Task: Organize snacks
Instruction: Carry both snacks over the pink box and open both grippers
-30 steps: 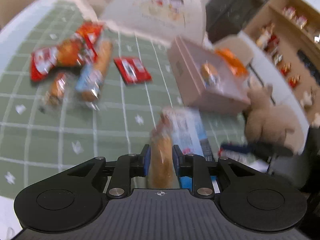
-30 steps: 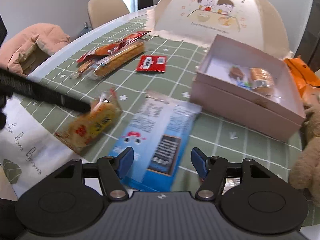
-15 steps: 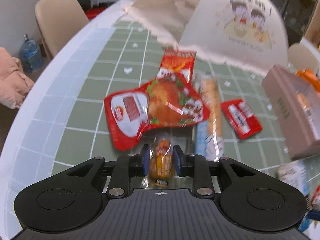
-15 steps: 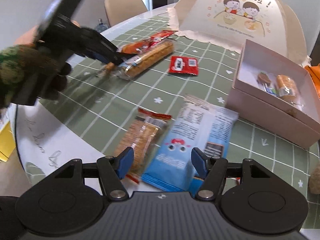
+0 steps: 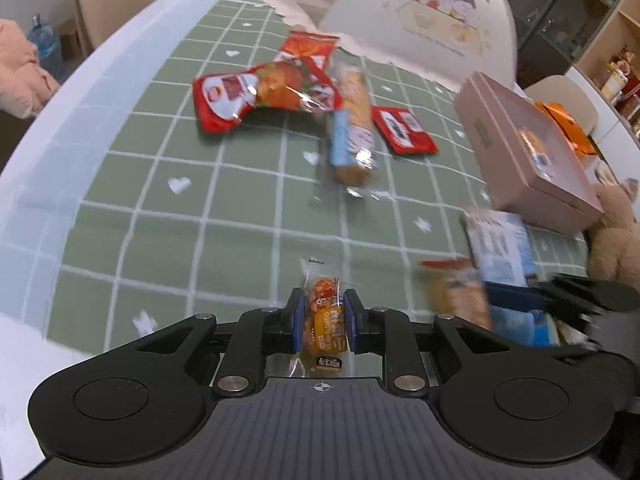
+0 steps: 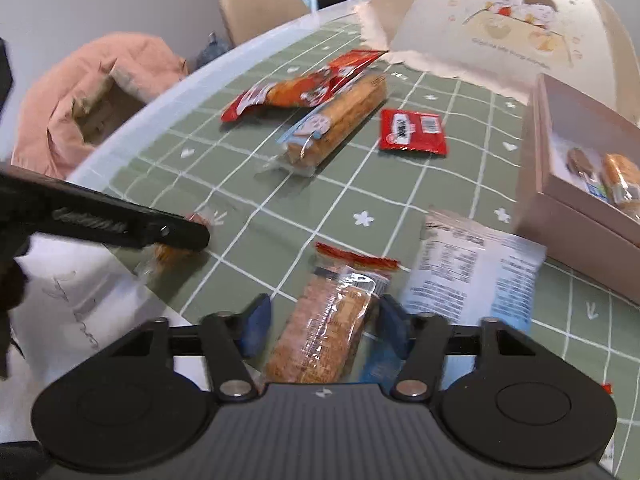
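Observation:
My left gripper (image 5: 323, 312) holds a small orange snack packet (image 5: 325, 320) low over the green checked cloth, its jaws closing and both pads pressing on it. From the right wrist view it shows as a black arm, the left gripper (image 6: 176, 236). My right gripper (image 6: 325, 330) straddles a clear cracker pack (image 6: 328, 320) lying on the cloth. Its jaws are closing, with a gap still visible at the left pad. A blue-white bag (image 6: 472, 276) lies just right of the pack. The open pink box (image 6: 580, 184) holds two or three snacks.
A red chicken packet (image 5: 260, 96), a long biscuit pack (image 5: 352, 132) and a flat red packet (image 5: 402, 130) lie mid-table. Behind them stands a cream food cover (image 5: 420, 20). A teddy bear (image 5: 612, 232) sits by the box. A pink coat (image 6: 100, 92) hangs off the table's left edge.
My left gripper let go of the cracker pack, took the small orange packet beside the pile and drew it back toward the near edge. My right gripper shifted left onto the cracker pack and narrowed.

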`<action>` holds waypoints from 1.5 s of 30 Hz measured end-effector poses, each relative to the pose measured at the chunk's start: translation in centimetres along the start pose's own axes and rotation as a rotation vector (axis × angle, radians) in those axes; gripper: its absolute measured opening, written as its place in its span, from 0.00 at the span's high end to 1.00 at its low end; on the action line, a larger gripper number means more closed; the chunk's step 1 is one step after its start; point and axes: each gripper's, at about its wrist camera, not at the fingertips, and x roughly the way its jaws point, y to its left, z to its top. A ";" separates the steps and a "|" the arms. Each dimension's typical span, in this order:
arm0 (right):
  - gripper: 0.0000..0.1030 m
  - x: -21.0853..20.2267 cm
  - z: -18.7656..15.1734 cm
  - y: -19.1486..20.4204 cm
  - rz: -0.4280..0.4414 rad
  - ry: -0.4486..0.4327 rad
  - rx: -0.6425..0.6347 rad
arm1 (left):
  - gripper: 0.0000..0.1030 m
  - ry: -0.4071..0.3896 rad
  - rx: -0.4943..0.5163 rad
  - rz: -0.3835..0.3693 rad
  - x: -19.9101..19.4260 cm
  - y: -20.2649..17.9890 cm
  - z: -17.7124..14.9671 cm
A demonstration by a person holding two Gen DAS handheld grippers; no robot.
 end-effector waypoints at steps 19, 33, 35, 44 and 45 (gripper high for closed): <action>0.66 -13.2 -5.5 -12.9 -0.255 -0.151 0.262 | 0.76 -0.190 0.219 -0.374 -4.3 -17.2 7.1; 0.66 -15.1 -5.7 -14.9 -0.297 -0.209 0.336 | 0.71 -0.164 0.006 -0.363 4.0 -13.8 9.3; 0.66 -15.5 -3.8 -15.6 -0.285 -0.256 0.321 | 0.71 -0.100 0.014 -0.334 4.9 -12.4 7.9; 0.25 -13.9 6.9 -19.8 -0.325 -0.414 0.350 | 0.71 -0.089 0.060 -0.187 4.7 -7.8 6.1; 0.25 -13.5 7.0 -19.4 -0.303 -0.413 0.348 | 0.71 -0.106 0.051 -0.171 4.4 -7.1 6.5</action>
